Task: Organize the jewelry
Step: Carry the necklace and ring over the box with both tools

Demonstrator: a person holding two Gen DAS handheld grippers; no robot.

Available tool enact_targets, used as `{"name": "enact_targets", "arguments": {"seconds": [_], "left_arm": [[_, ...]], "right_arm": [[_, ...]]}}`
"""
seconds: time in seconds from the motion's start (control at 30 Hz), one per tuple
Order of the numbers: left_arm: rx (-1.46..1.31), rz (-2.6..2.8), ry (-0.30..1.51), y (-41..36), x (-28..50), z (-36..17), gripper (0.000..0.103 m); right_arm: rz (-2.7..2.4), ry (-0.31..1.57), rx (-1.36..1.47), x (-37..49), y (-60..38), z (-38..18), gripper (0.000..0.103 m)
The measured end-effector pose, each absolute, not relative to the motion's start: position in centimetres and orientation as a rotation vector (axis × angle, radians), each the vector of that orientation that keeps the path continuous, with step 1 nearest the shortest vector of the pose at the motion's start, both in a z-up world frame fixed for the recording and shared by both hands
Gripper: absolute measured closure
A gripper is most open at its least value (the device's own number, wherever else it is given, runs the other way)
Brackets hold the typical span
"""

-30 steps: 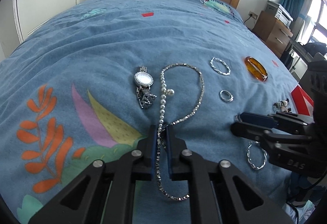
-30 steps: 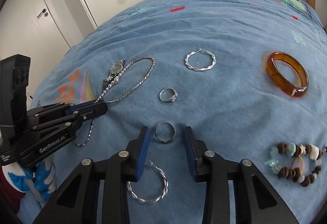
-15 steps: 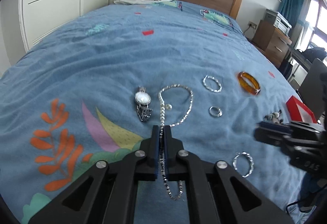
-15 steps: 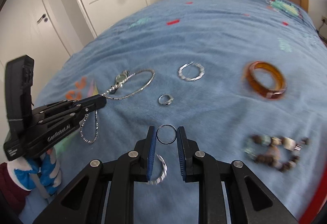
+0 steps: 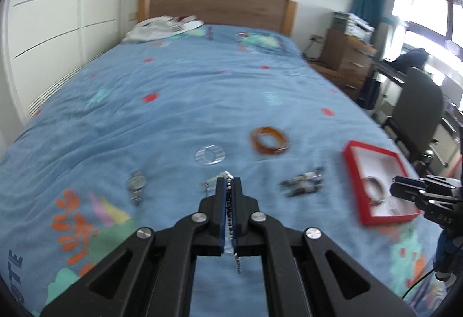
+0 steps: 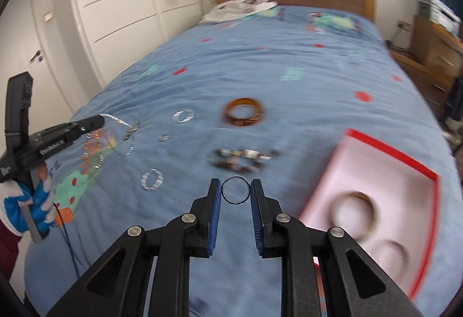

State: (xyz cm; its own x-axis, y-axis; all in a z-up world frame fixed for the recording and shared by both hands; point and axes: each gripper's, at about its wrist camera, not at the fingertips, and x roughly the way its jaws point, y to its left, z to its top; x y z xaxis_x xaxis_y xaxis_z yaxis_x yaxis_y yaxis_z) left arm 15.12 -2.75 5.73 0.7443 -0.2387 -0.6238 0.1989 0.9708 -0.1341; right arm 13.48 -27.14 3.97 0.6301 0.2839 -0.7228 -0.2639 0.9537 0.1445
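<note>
Above a blue bed [image 5: 202, 91], the left claw [image 5: 228, 186] is clamped tight on a beaded necklace [image 5: 230, 201] whose tail dangles below. The right claw [image 6: 235, 191] pinches a thin ring [image 6: 235, 190] upright, near a red jewelry box [image 6: 385, 189] holding what appears, through blur, to be a bangle.

Box [image 5: 373, 218] right of bangle [image 5: 269, 140], prob. on bed [image 5: 173, 103].

Left tongs [image 5: 228, 184] clamped tight; right tongs [image 6: 235, 194] narrowly parted, gripping.
</note>
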Motion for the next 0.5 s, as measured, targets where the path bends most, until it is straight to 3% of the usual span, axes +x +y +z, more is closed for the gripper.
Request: {"name": "enact_targets", "arguments": {"seconds": [0.27,0.5], "left_arm": [[-0.071,-0.44,0.696,-13.7,15.4,8.9,0.101],[-0.044,-0.597,0.693,-24.9,18.1,10.2,0.101]], "right_arm": [[0.17,0.799,0.055,10.2,-37.2,6.1,0.083],[0.135,0.812,0.091,11.6,-42.6,4.7,0.083]]}}
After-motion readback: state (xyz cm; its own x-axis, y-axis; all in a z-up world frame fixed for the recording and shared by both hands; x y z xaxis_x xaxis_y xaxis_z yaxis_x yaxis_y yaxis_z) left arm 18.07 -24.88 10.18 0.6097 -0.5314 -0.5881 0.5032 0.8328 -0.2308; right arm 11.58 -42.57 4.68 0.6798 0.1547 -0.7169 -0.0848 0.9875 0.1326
